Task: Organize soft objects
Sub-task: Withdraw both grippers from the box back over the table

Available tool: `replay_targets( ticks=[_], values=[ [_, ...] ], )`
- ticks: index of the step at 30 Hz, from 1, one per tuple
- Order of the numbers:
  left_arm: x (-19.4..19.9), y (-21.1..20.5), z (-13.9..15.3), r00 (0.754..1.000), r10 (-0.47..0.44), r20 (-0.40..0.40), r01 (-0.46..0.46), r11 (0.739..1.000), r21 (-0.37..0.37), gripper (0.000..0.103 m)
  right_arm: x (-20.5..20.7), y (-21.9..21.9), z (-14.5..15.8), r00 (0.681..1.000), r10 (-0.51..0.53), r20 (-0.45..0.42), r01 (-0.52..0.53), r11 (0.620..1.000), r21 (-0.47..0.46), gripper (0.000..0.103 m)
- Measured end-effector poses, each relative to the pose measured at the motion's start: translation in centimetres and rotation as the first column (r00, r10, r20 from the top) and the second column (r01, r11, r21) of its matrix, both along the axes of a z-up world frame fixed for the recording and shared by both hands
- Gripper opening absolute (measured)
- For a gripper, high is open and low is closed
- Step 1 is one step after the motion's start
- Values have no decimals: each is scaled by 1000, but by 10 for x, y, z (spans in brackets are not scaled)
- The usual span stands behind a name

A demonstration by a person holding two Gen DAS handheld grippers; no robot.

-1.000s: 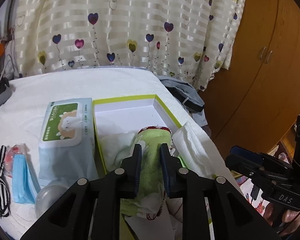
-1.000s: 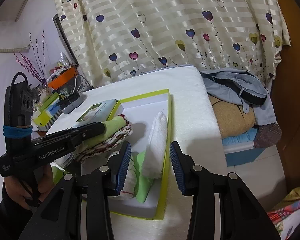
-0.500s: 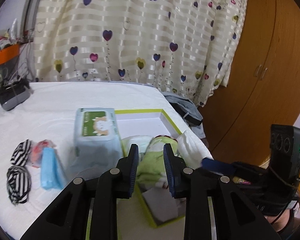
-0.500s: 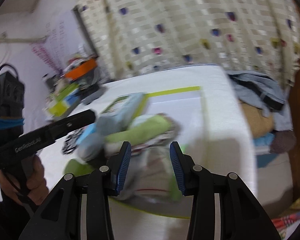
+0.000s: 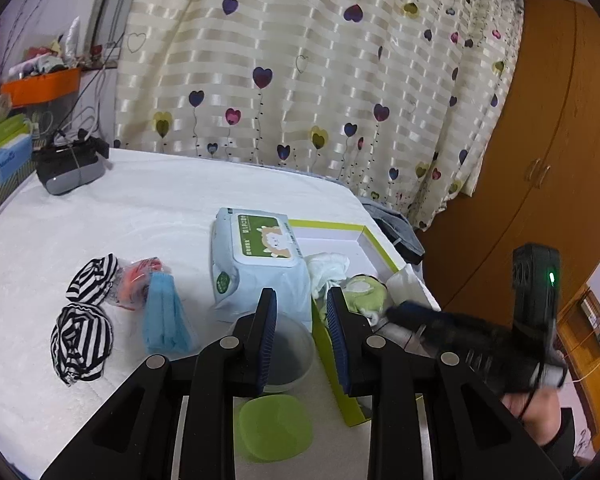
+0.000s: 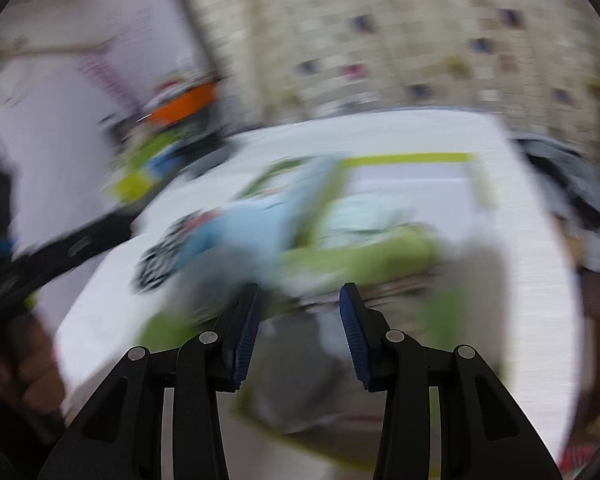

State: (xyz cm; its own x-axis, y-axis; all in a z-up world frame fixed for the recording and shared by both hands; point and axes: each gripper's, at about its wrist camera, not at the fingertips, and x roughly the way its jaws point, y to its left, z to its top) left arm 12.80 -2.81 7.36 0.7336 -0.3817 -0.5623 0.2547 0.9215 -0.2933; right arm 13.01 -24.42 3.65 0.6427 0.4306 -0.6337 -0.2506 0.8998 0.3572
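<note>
The green cloth [image 5: 362, 294] lies in the box [image 5: 374, 240], so that step looks done. The left gripper [image 5: 300, 338] hangs empty, jaws parted (just widened). The right gripper [image 6: 298, 334] gapes empty too. Next, probably the striped socks [image 5: 86, 320] at nine o'clock.

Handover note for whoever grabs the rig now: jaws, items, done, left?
Left gripper: jaws just opened, nothing between them.
Right gripper: open, empty; that view is blurred.
Done: green towel and white cloth lie in the green-edged box.
Left on the bed: wipes pack beside the box, blue masks, two striped pieces.
</note>
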Motion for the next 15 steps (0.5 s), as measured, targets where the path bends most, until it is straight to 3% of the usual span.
replay_targets(
  ticks=[2, 4, 11, 15],
  values=[
    [0, 3, -1, 1000, 4, -2, -4, 1000, -5, 24, 0, -14, 2, 999, -51, 2, 51, 999, 0, 42],
    [1, 6, -3, 1000, 8, -6, -8, 1000, -13, 24, -6, -12, 7, 999, -37, 17, 37, 999, 0, 42],
    [-1, 10, -5, 1000, 10, -10, -10, 1000, -15, 24, -7, 39, 4, 976, 218, 14, -218, 973, 70, 42],
    [-3, 19, -10, 999, 25, -20, -25, 1000, -15, 24, 21, 40, -7, 989, 146, -19, -146, 989, 9, 42]
  ],
)
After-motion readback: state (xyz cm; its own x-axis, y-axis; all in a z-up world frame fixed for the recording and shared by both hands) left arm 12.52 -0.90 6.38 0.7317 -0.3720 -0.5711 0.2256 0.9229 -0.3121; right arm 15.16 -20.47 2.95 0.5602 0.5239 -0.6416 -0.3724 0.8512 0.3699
